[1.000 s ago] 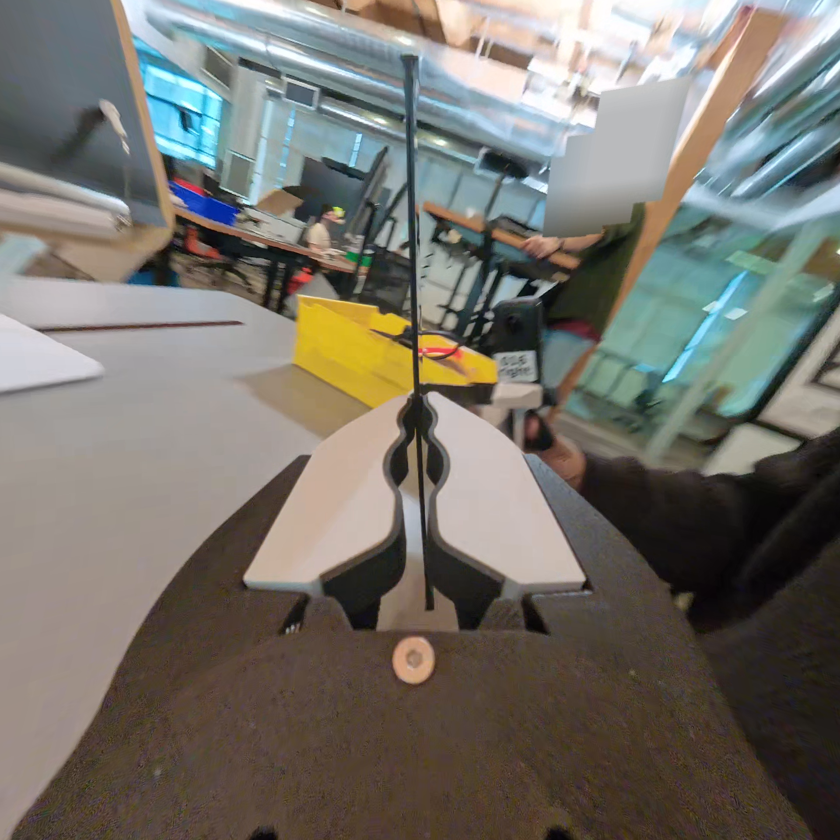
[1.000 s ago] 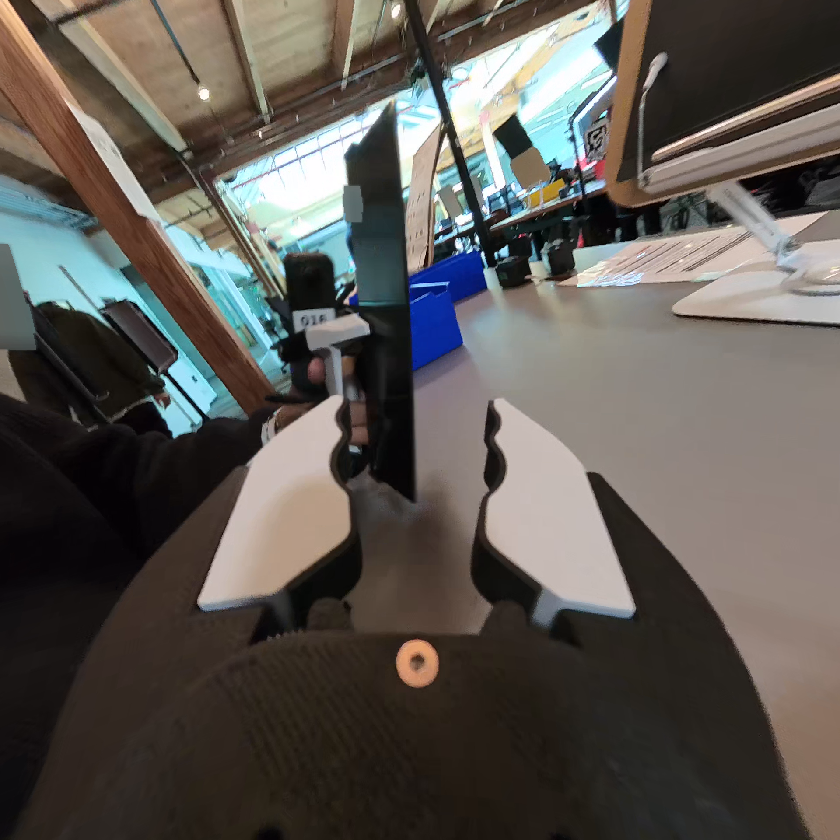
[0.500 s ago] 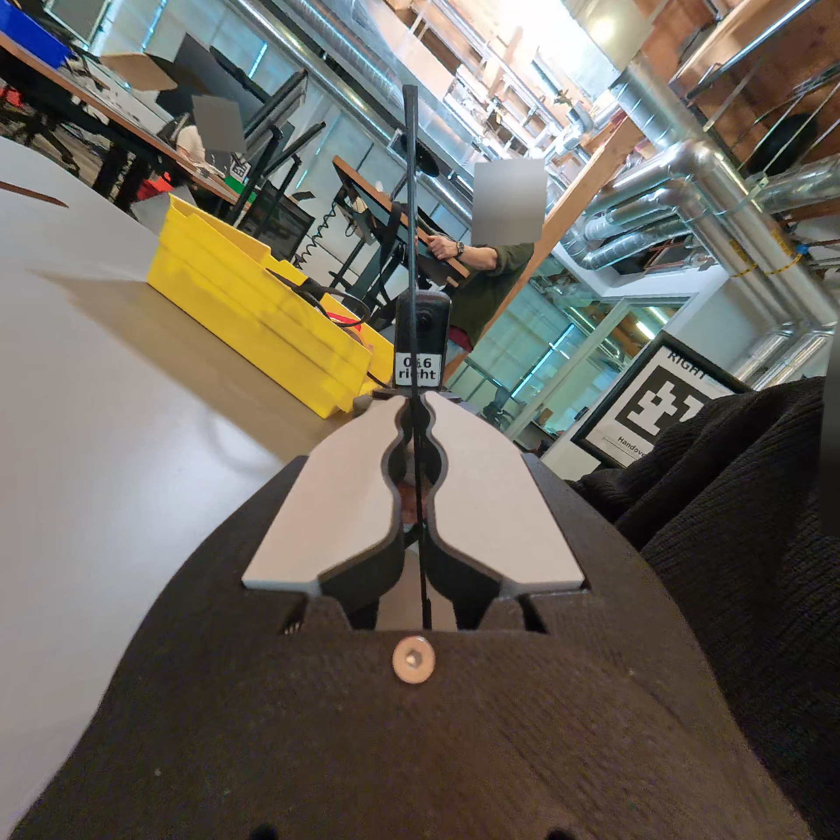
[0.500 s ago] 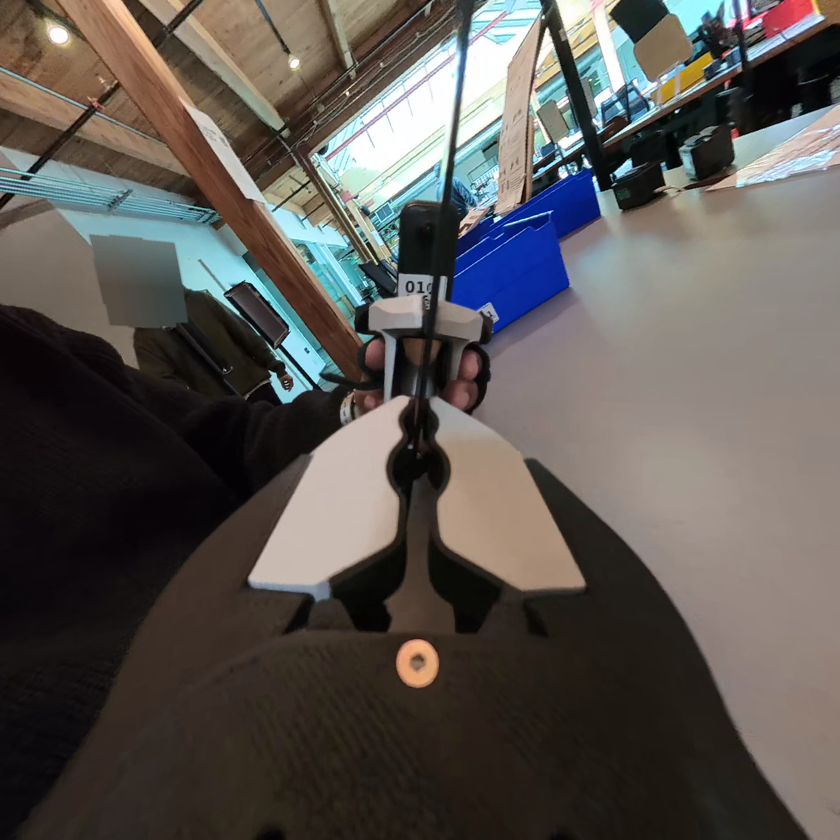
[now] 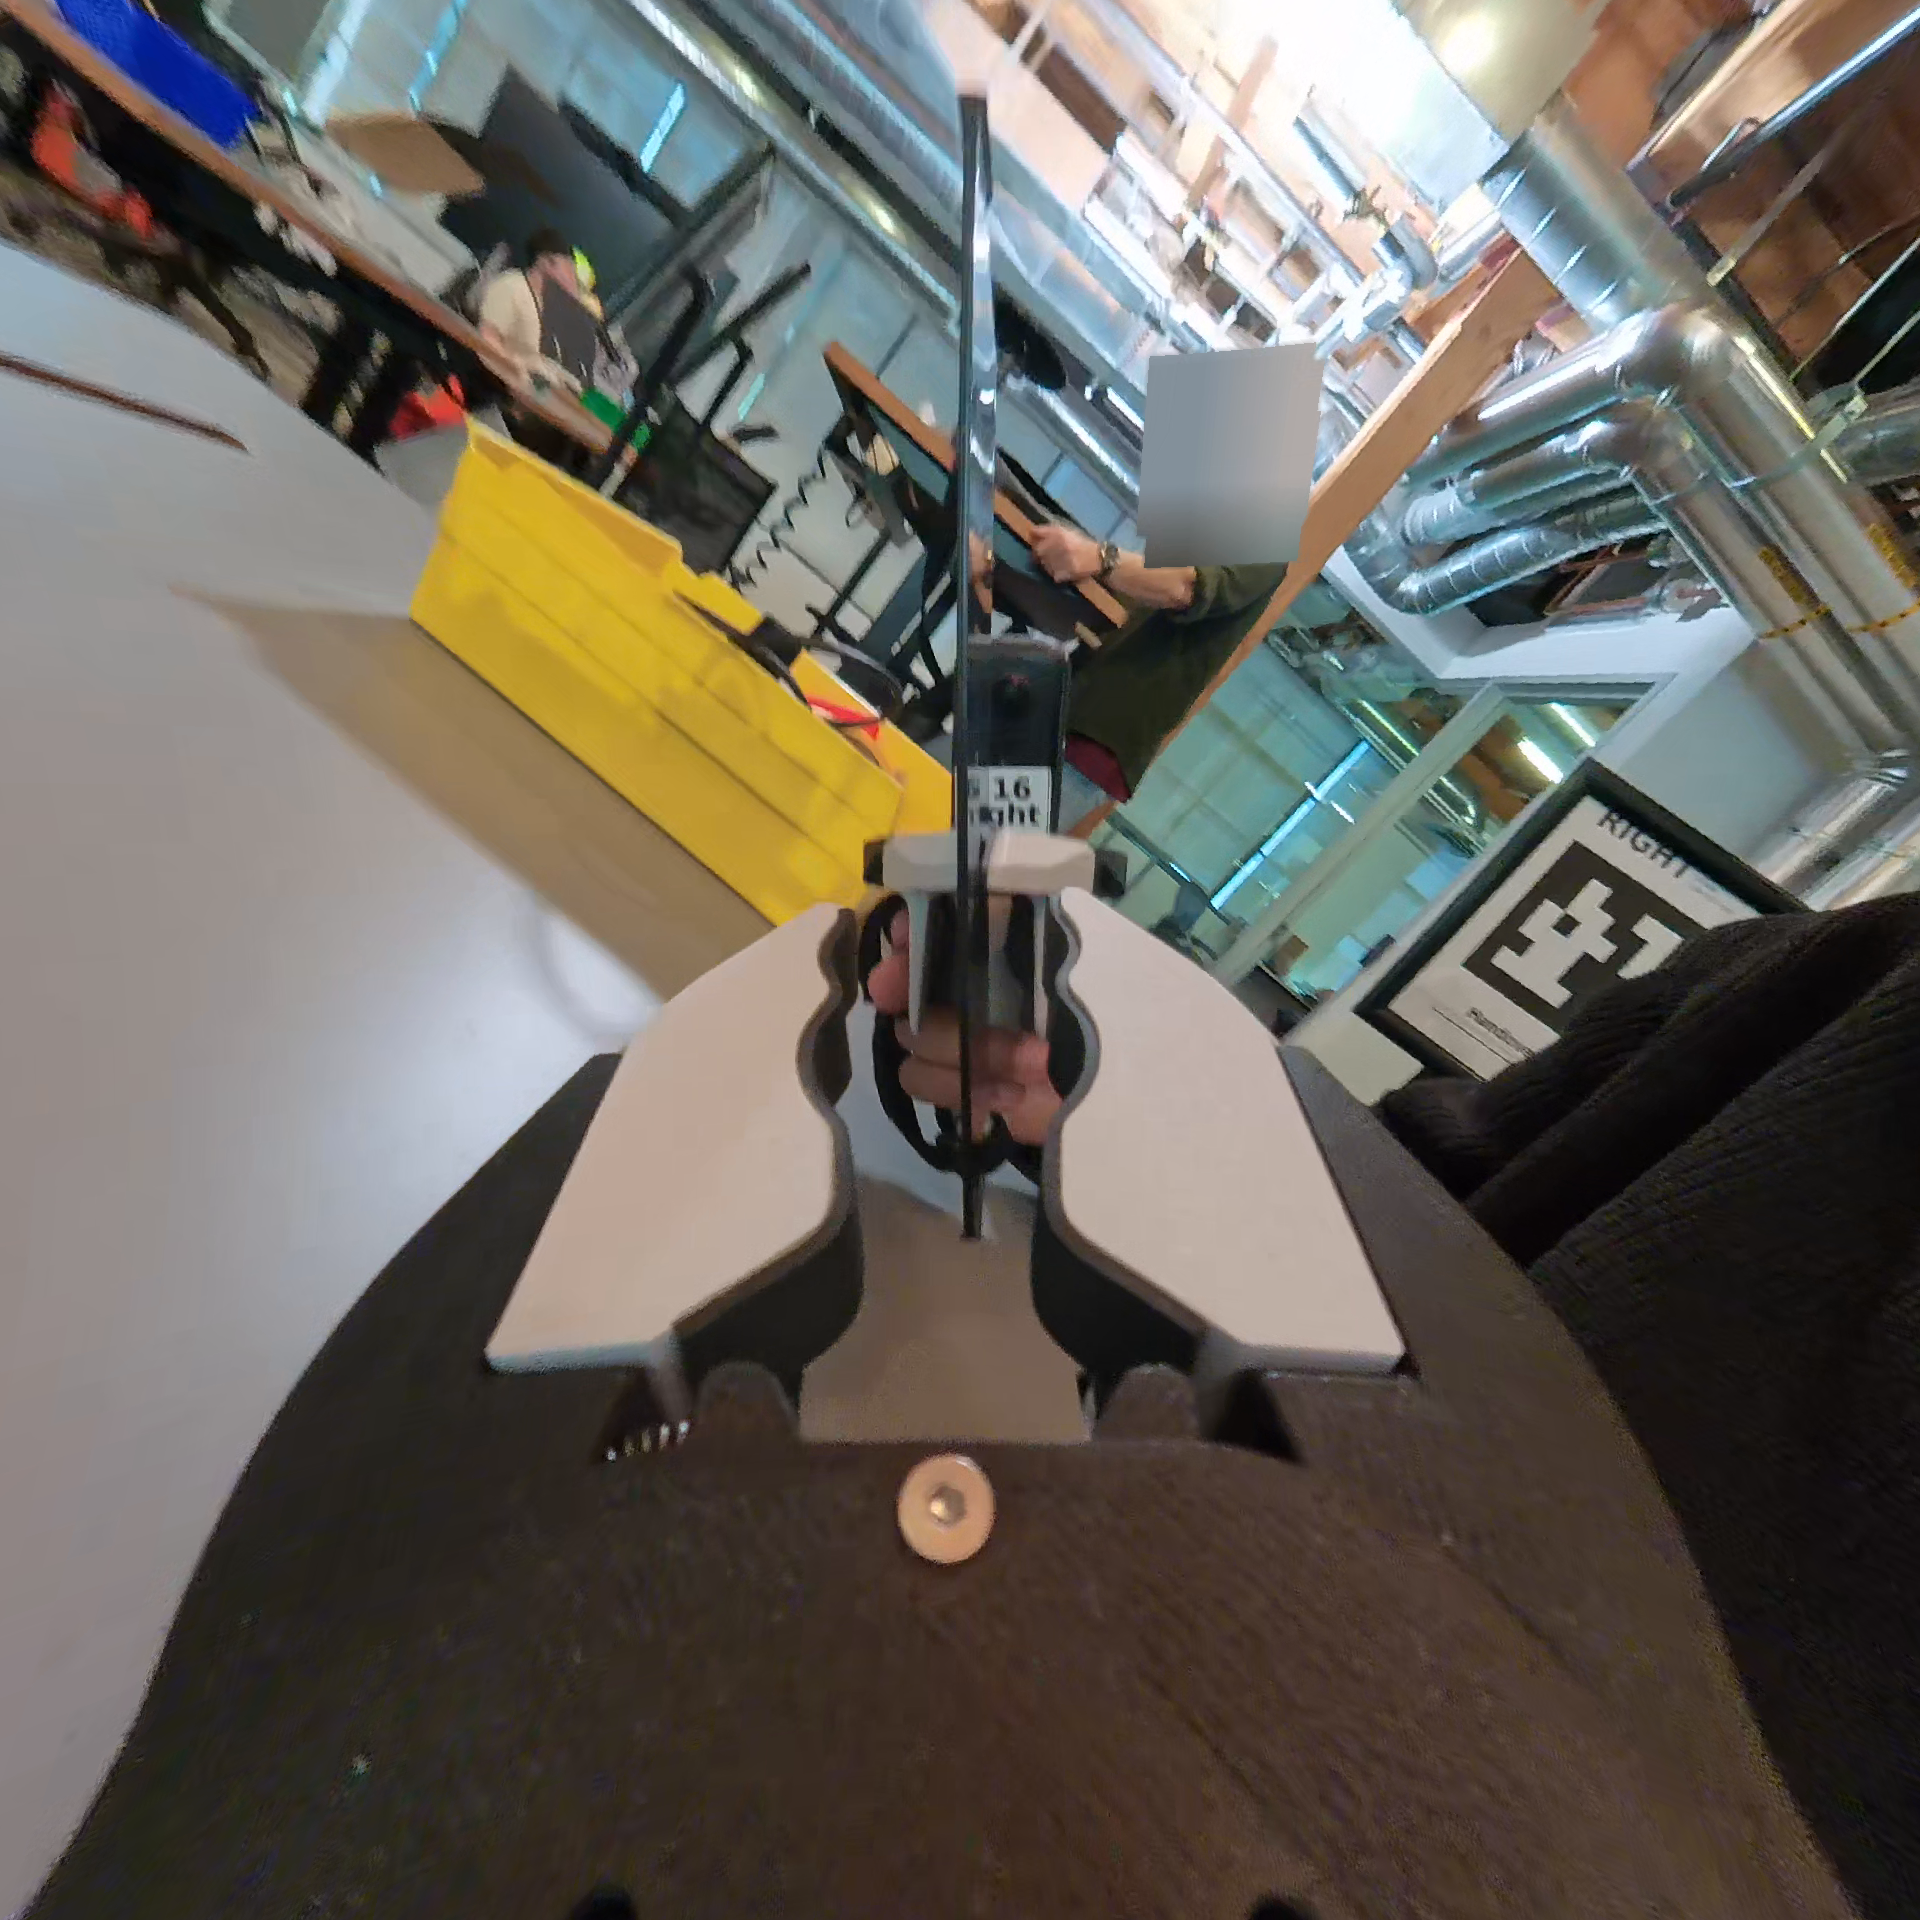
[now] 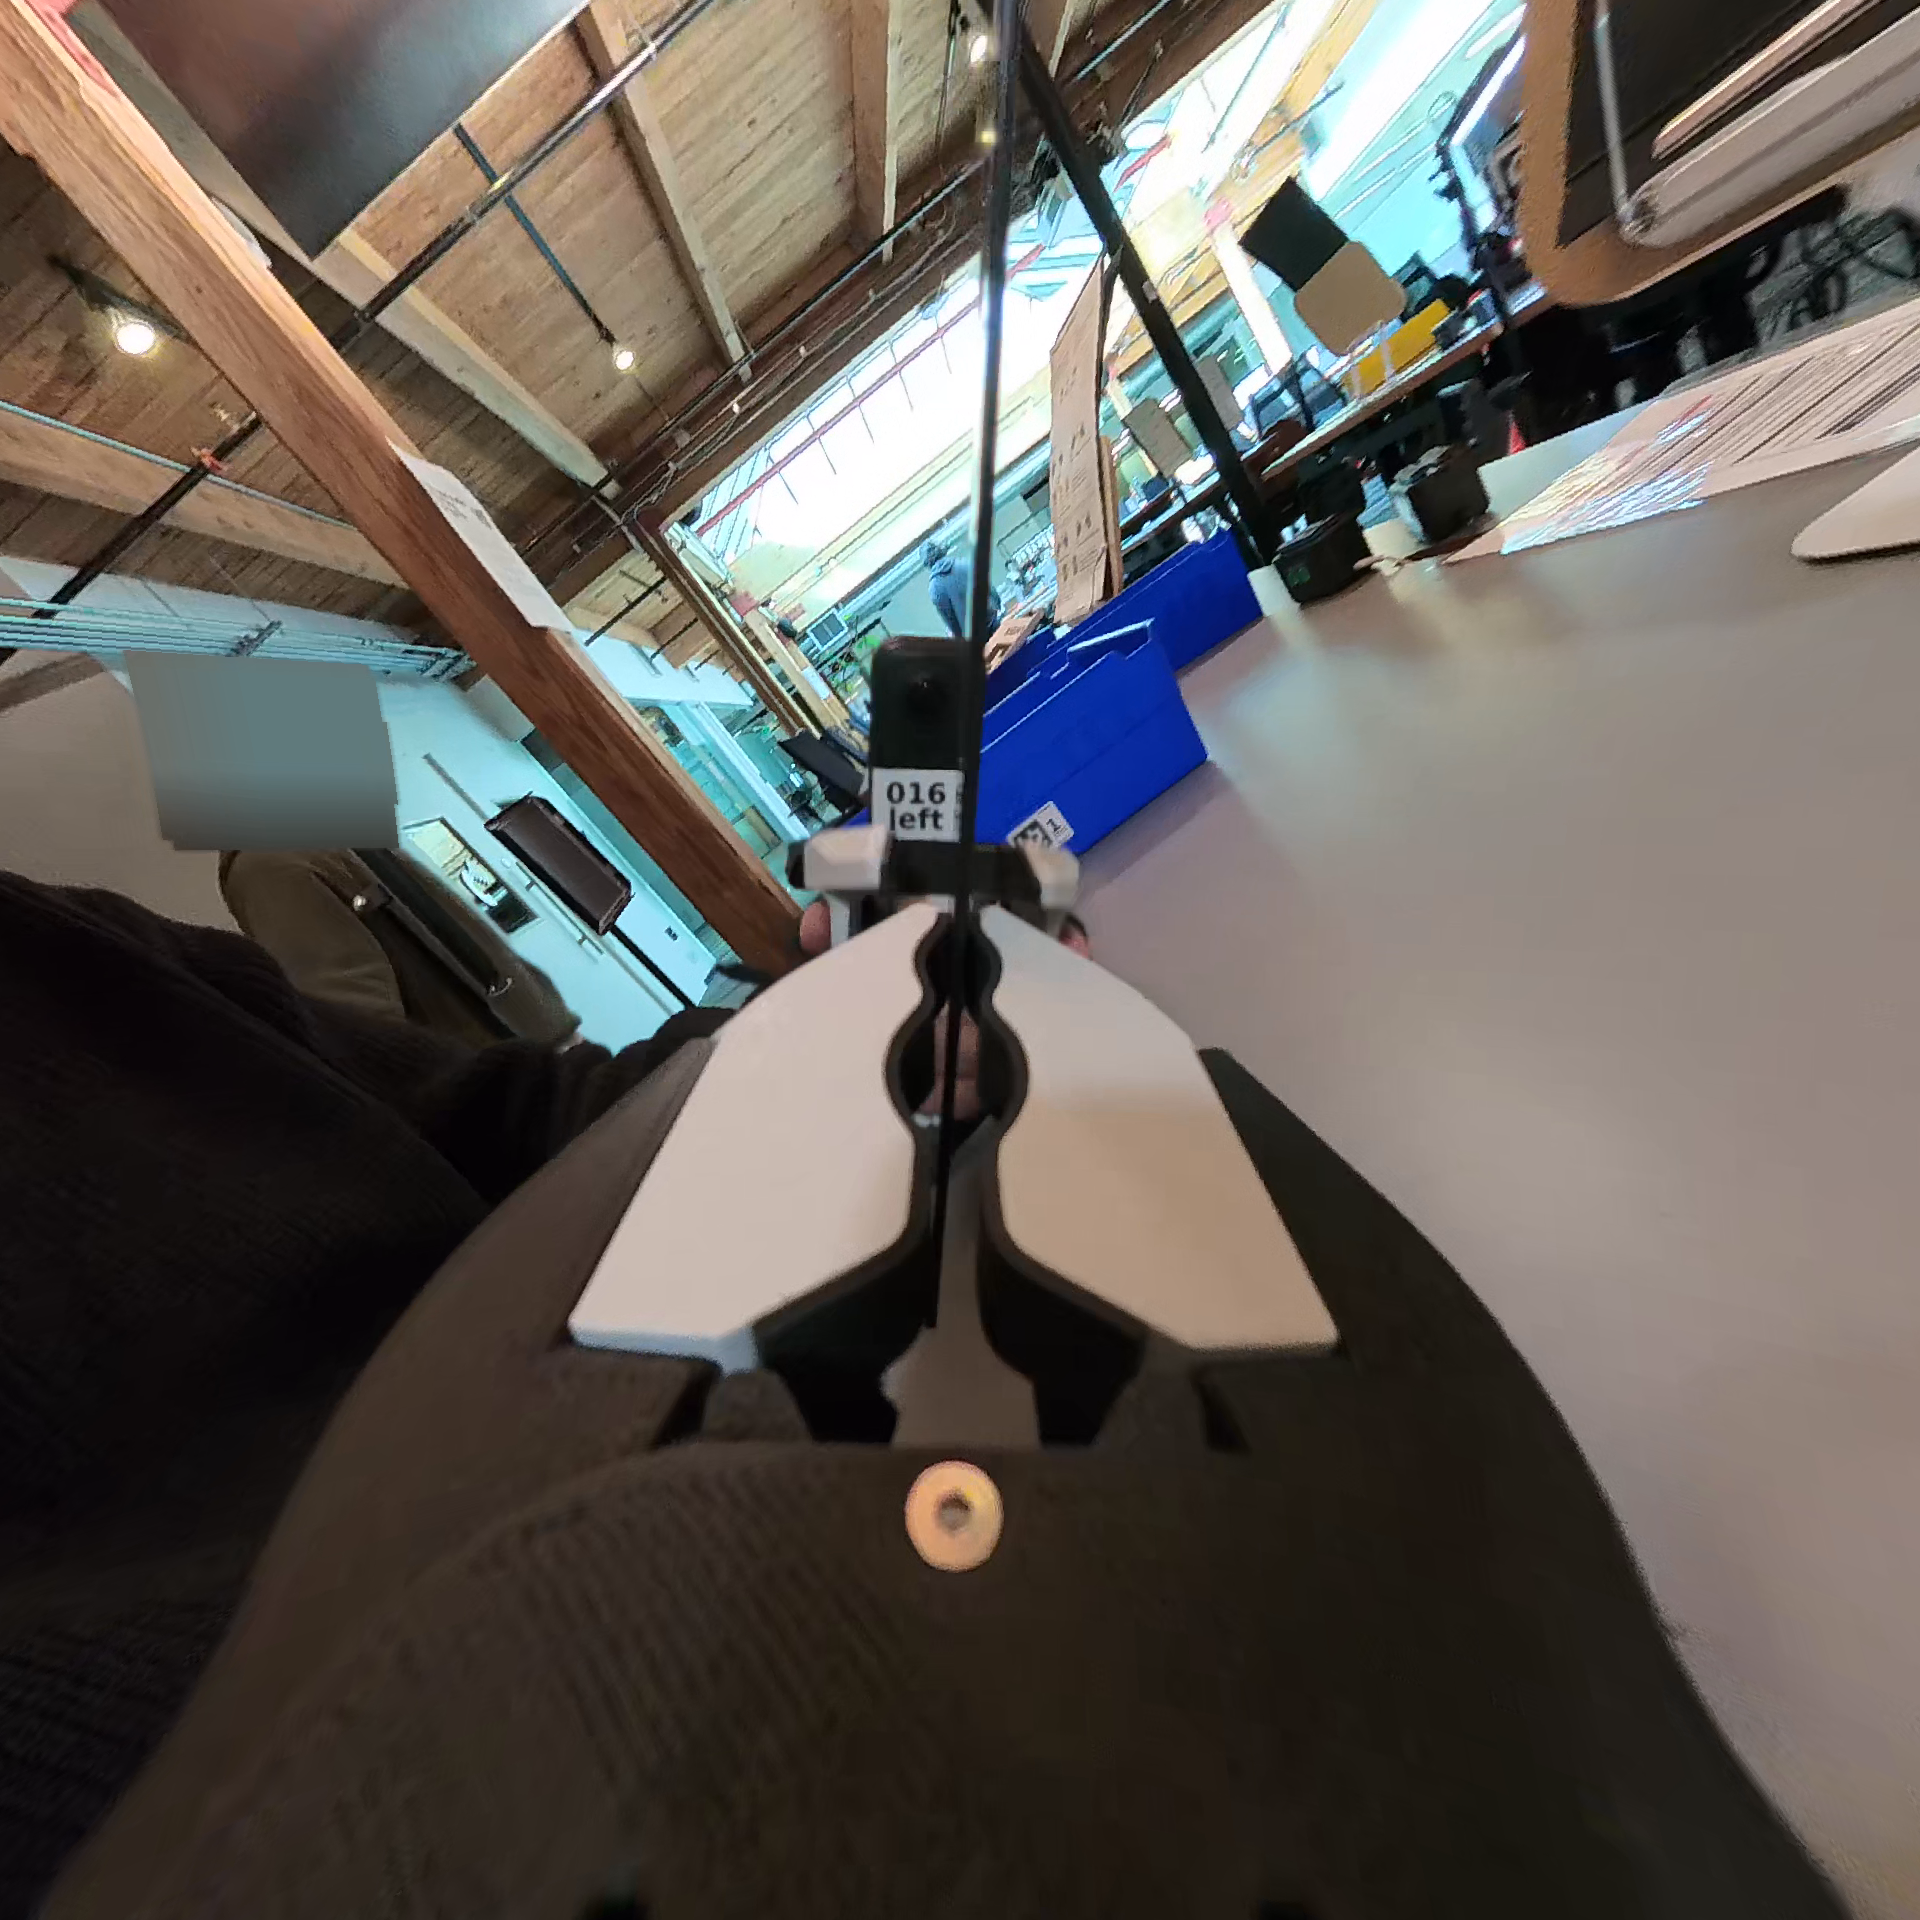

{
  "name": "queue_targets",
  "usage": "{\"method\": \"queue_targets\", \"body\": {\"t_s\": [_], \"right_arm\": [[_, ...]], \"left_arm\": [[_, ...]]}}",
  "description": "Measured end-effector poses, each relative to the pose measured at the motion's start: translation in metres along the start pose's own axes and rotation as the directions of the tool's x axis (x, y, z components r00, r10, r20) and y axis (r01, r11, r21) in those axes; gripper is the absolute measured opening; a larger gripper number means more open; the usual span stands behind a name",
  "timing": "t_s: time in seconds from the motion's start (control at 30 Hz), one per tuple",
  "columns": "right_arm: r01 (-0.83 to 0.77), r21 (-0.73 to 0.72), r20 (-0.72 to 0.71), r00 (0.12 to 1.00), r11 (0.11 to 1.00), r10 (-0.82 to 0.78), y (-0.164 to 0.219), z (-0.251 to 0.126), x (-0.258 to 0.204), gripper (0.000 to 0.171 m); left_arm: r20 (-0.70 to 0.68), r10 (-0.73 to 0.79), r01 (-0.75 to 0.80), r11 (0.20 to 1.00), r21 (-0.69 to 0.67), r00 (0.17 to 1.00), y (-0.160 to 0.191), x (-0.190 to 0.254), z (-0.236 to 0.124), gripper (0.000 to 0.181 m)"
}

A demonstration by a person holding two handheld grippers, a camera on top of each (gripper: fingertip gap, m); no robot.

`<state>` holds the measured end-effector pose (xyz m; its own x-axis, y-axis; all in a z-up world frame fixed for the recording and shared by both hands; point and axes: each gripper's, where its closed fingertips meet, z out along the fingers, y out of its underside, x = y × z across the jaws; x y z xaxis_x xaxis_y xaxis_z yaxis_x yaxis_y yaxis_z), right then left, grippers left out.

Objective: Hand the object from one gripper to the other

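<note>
The thin black sheet [image 5: 970,644] stood upright and edge-on in the air above the counter [image 5: 187,935], seen as a narrow dark line in both wrist views. In the right wrist view the right tool [image 6: 958,966] had its white fingers [image 6: 1122,1153] pressed together on the sheet's lower part [image 6: 956,1039], pinching it near their tips. In the left wrist view the left tool [image 5: 951,971] was spread, its two pale fingers [image 5: 707,1164] well apart, with the sheet's lower end hanging free in the gap between them and touching neither. The two tools faced each other closely, each showing in the other's view with a dark camera and a white label on top; a hand [image 5: 977,1070] gripped the right tool's handle beyond the sheet. A dark knitted sleeve [image 5: 1714,1143] filled the right side of the left wrist view.

On the pale grey counter, stacked yellow bins [image 5: 644,675] sat toward its far edge in the left wrist view. In the right wrist view blue bins [image 6: 1091,727] stood at the counter's far end, with small dark boxes [image 6: 1330,551] and printed papers [image 6: 1704,457] farther along. A wooden post [image 6: 416,540] rose behind, and a person in a dark green top [image 5: 1174,644] stood in the background.
</note>
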<state>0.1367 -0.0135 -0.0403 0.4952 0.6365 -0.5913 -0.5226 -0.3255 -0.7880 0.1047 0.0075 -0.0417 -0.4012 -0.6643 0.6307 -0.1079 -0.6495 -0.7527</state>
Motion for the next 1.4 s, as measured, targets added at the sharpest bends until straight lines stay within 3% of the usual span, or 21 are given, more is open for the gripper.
{"method": "queue_targets", "body": {"t_s": [0.23,0.63,0.9,1.03,1.13,1.4], "right_arm": [[-0.027,0.058,-0.002,1.000,0.998,0.028,-0.011,-0.008,0.003,0.001],[-0.007,0.027,0.005,1.000,1.000,0.007,-0.002,0.001,-0.001,0.002],[0.003,0.013,0.004,1.000,1.000,-0.003,0.001,0.003,-0.002,0.002],[0.017,0.004,-0.006,1.000,1.000,-0.017,0.002,0.004,-0.001,0.002],[0.012,0.013,0.001,1.000,1.000,-0.012,0.001,0.004,-0.001,0.005],[-0.013,0.131,0.016,1.000,0.991,0.011,-0.017,-0.004,0.000,0.032]], "left_arm": [[-0.015,-0.160,0.151,0.957,-0.248,0.987,0.047,-0.002,0.013,0.046],[-0.005,-0.088,0.083,0.954,-0.289,0.996,0.060,0.000,0.017,0.048],[-0.020,-0.106,0.099,0.970,-0.223,0.994,0.051,0.001,0.016,0.026],[-0.054,-0.106,0.091,0.968,-0.232,0.993,0.051,0.006,0.015,0.001],[-0.059,-0.081,0.065,0.970,-0.236,0.995,0.052,0.008,0.016,0.001],[-0.092,-0.077,0.052,0.967,-0.251,0.993,0.053,0.014,0.016,0.002]]}}
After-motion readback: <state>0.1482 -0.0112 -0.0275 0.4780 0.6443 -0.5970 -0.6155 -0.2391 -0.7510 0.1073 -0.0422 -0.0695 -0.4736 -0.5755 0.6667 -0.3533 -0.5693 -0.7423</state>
